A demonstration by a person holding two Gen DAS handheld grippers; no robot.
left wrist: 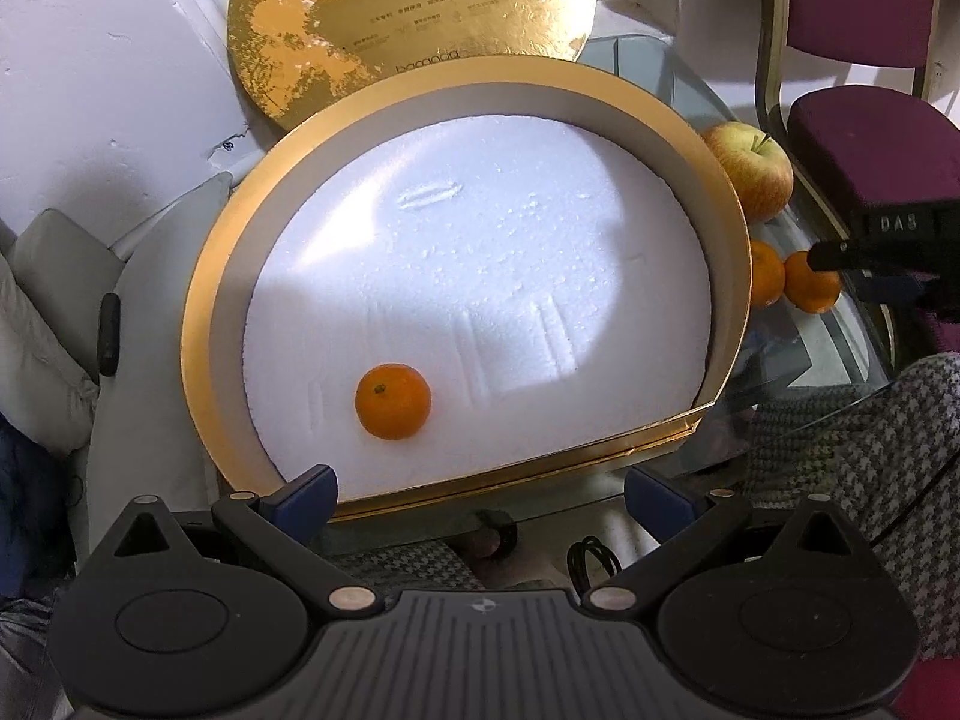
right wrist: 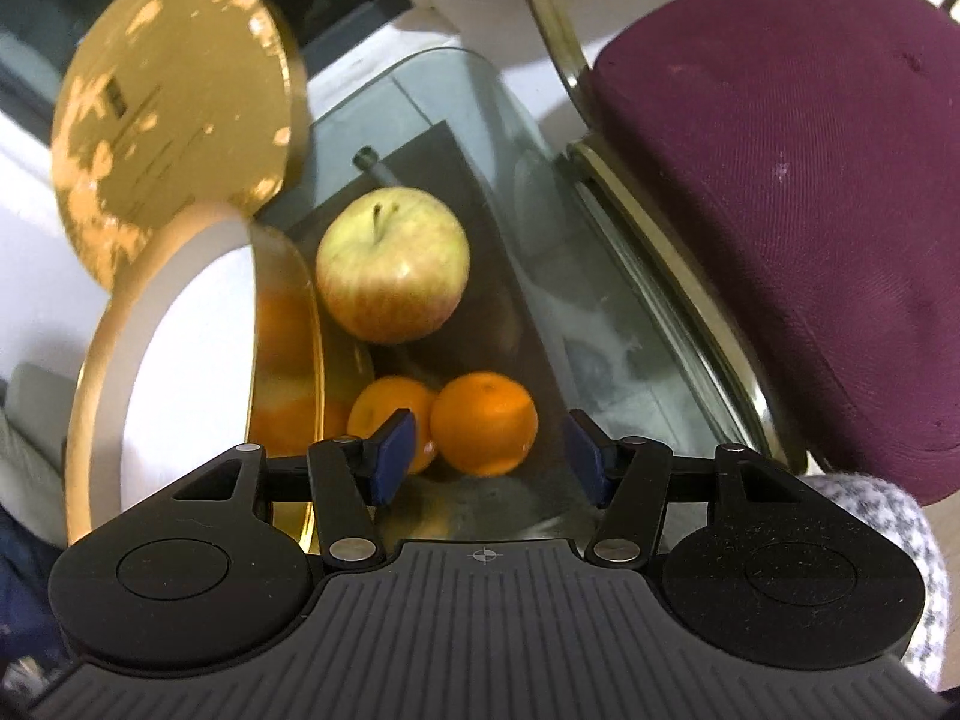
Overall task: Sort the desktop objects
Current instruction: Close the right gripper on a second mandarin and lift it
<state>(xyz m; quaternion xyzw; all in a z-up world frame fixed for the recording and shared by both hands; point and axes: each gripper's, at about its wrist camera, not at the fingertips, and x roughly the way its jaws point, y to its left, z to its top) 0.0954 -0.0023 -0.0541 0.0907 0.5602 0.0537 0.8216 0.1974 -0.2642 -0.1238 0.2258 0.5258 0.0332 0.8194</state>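
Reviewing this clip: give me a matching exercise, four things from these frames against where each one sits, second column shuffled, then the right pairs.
Things:
1. apple
2. lone tangerine
3. gold lid
4. right gripper

Places:
A. on the white foam inside the gold box
B. propped up behind the box
C. on the glass table, outside the box
D. open, around one of two tangerines on the glass

Pairs: 1-C, 2-A, 3-B, 4-D

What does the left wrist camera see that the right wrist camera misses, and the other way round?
Only the left wrist view shows the tangerine in the box on the white foam, and the open left gripper. Only the right wrist view shows the open right gripper straddling the nearer tangerine. Both show the gold box, its lid, the apple and two tangerines outside.
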